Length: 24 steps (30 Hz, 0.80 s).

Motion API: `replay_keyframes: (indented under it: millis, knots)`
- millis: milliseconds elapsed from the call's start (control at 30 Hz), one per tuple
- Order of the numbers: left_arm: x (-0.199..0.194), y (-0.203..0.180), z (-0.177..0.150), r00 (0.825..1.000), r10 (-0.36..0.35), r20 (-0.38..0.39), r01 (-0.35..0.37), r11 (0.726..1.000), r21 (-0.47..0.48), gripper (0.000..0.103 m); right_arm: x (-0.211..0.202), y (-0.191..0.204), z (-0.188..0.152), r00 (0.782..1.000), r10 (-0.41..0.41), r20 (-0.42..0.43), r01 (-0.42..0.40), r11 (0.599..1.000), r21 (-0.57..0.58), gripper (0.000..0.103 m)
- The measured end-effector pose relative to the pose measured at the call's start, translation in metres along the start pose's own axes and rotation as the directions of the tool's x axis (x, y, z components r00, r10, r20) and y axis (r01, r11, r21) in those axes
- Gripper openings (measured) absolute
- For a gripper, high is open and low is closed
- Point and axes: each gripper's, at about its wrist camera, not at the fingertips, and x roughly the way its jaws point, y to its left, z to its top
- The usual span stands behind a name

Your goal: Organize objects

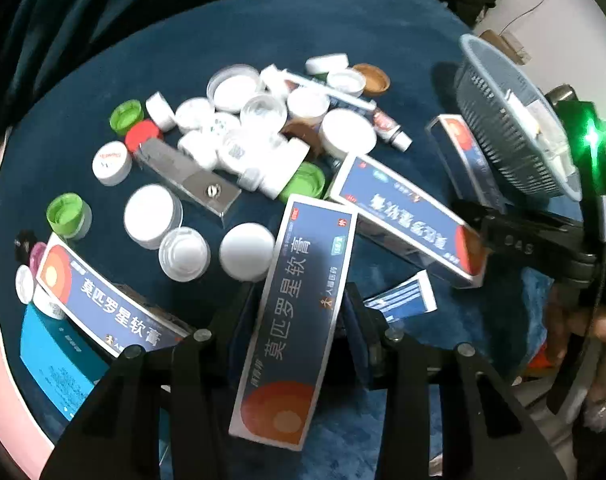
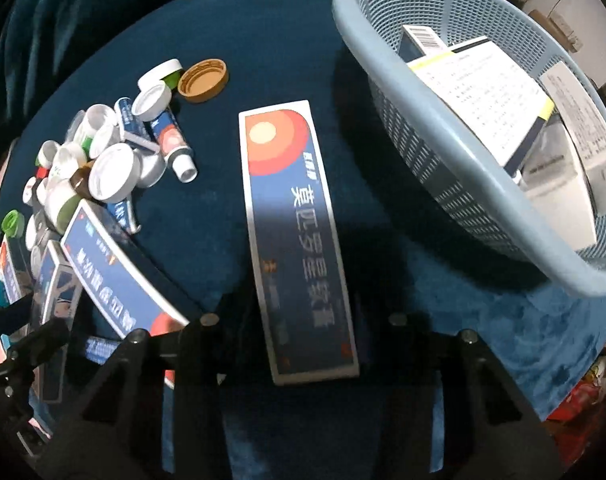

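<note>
- Gripping one long ointment box each: your left claw (image 1: 299,312) has its jaws narrowed onto the sides of the left box (image 1: 295,312), which runs lengthwise out between them, orange disc end nearest the camera.
- Your right claw (image 2: 303,312) is likewise closed in on the right box (image 2: 299,236), held by its near end, the orange disc end pointing away.
- Both boxes are taken across their narrow width, probably because that is the only span the jaws can bridge.
- Basket (image 2: 443,160): pale blue mesh, just right of the right box, already holding several cartons; judged to be the destination for boxes.
- Loose on the blue cloth of the worktop (image 2: 287,40): a heap of caps and small jars (image 1: 263,120), a brown cap (image 2: 203,80), ointment tubes (image 2: 171,140), further matching boxes (image 1: 407,216).
- Whether either held box is clear of the cloth, you cannot tell.
</note>
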Motion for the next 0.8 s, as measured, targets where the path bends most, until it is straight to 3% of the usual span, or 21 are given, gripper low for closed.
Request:
replay_keyframes:
  millis: [200, 433, 633, 800]
  knots:
    - [-0.018, 0.003, 0.004, 0.999, -0.002, 0.038, 0.004, 0.999, -0.033, 0.04, -0.011, -0.002, 0.0, 0.999, 0.018, 0.042, -0.017, 1.0, -0.025, 0.039]
    - [-0.065, -0.005, 0.019, 0.986, -0.068, 0.154, 0.081, 0.994, -0.079, 0.04, -0.068, -0.013, 0.001, 0.98, 0.136, 0.146, -0.136, 0.991, -0.008, 0.039]
    - [-0.077, -0.052, 0.059, 0.97, -0.128, 0.206, 0.138, 0.99, -0.034, 0.04, -0.127, -0.047, 0.0, 0.949, 0.208, 0.239, -0.226, 0.973, 0.048, 0.039]
    - [-0.074, -0.089, 0.087, 0.959, -0.181, 0.217, 0.187, 0.982, -0.008, 0.04, -0.137, -0.083, 0.012, 0.929, 0.196, 0.315, -0.257, 0.952, 0.167, 0.039]
